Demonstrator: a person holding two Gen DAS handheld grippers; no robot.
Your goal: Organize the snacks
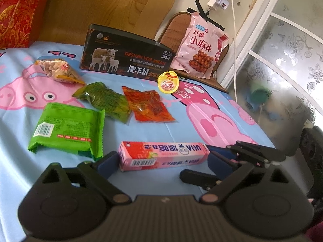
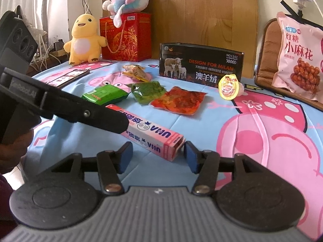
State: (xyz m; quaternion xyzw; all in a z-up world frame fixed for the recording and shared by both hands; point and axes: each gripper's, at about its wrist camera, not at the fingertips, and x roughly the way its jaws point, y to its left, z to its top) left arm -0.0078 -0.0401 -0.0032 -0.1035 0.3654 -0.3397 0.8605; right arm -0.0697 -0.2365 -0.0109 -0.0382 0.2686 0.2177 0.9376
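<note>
While the pink candy box (image 1: 163,156) lies flat on the cartoon-pig cloth (image 1: 161,127) at the bottom centre of the left wrist view, the left gripper (image 1: 161,161) sits spread wide around it, one blue pad at each short end, though I can't tell if the pads actually touch the cardboard. It isn't clamped on anything that I can see.

In the right wrist view the same box runs diagonally through the lower middle, and the right gripper (image 2: 158,157) is wide open too, with the box's open end flap poking between its blue pads, just beside the right-hand one. It has hold of nothing.

Further up the left view: a green biscuit pack (image 1: 67,130) at middle left, a green pickle pouch (image 1: 105,100) and a red spicy pouch (image 1: 148,105) side by side in the centre, a clear bag of nuts (image 1: 58,70) above them, and a yellow-lidded jelly cup (image 1: 168,82) right of centre. Behind stands the black sheep-print box (image 1: 127,55), and a big pink snack bag (image 1: 201,46) leans at upper right. The right view also has a yellow plush toy (image 2: 83,40) and a red gift bag (image 2: 126,38) at upper left.
</note>
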